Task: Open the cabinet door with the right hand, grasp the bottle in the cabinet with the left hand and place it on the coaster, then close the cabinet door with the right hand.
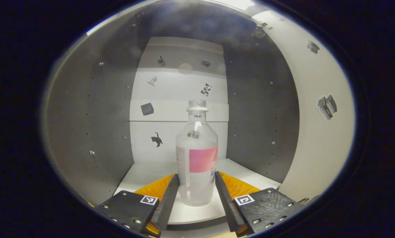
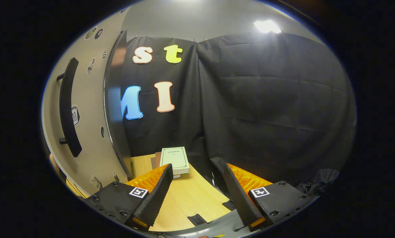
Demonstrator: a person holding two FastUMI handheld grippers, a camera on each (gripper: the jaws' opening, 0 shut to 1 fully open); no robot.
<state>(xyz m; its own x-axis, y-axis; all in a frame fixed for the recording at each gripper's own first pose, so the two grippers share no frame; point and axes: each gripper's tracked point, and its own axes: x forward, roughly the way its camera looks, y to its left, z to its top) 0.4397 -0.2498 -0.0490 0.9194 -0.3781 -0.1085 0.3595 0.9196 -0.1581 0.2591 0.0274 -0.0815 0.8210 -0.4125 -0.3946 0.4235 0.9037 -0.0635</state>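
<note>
Left gripper [image 1: 197, 195] reaches into the open cabinet [image 1: 95, 132], its two dark fingers set either side of the bottle [image 1: 197, 158], at roughly 7 and 5 o'clock in the left gripper view. The fingers bracket the lower body closely. Whether both pads actually press on the plastic cannot be told; the left one looks to be at the wall, the right just beside it. Judgement: this is the closing stage of the grasp, taken low on the body so the bottle stays upright when lifted.

The bottle stands upright on the white shelf floor [image 1: 144, 175], near the front edge, uncapped, clear, with a pink label facing the camera. It is centred between the grey side walls, well apart from the back panel [image 1: 181, 86], which carries small stickers. The open neck means any tilt on withdrawal could spill contents, if there are any; the level cannot be made out.

Right gripper [image 2: 197, 195] hangs idle with its jaws well apart and nothing between them, over a wooden table [image 2: 187, 198]. The cabinet door [image 2: 91, 155] stands swung open at 9 o'clock in the right gripper view, its black bar handle [image 2: 67, 109] close by, presumably kept within reach for the closing step. A book [image 2: 175, 159] lies on the table at 12 o'clock of the fingers.
</note>
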